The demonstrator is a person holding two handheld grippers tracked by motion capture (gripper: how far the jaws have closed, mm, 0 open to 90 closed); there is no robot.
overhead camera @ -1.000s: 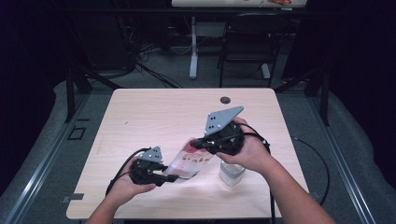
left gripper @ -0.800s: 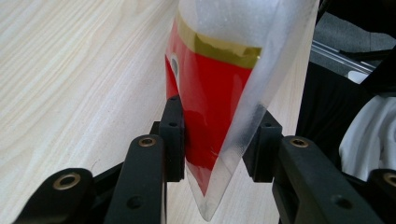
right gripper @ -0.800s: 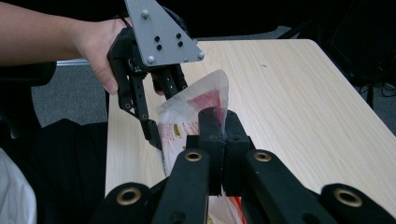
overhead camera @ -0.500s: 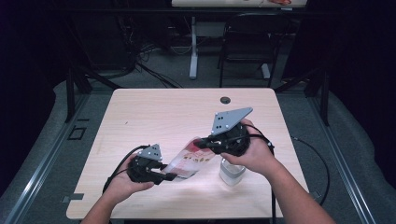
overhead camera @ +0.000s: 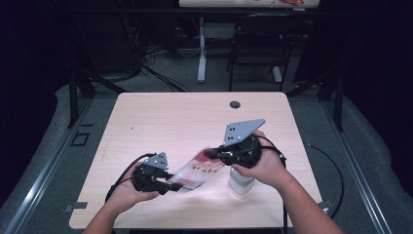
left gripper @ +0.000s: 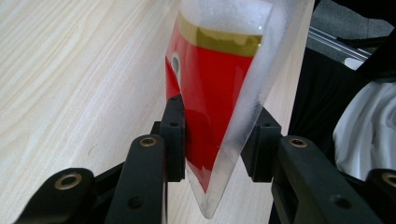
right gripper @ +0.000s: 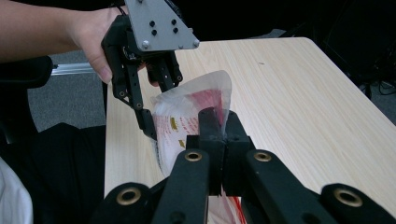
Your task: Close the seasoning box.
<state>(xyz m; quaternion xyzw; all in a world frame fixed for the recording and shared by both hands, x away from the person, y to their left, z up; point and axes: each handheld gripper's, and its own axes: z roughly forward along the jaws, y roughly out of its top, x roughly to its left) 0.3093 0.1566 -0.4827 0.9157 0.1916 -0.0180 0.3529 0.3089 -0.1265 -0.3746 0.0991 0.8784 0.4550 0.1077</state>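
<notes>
My left hand-held gripper [overhead camera: 168, 184] pinches the near corner of a thin red-and-clear plastic bag [overhead camera: 197, 170], held just above the near tabletop [overhead camera: 170, 117]. Farther right, my right hand-held gripper [overhead camera: 210, 154] clamps its edge. It seems light, floppy and slippery, so edges grip best.

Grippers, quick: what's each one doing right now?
Left gripper: closed on one end of the red-and-clear plastic bag.
Right gripper: shut tight on the bag's other end.
</notes>
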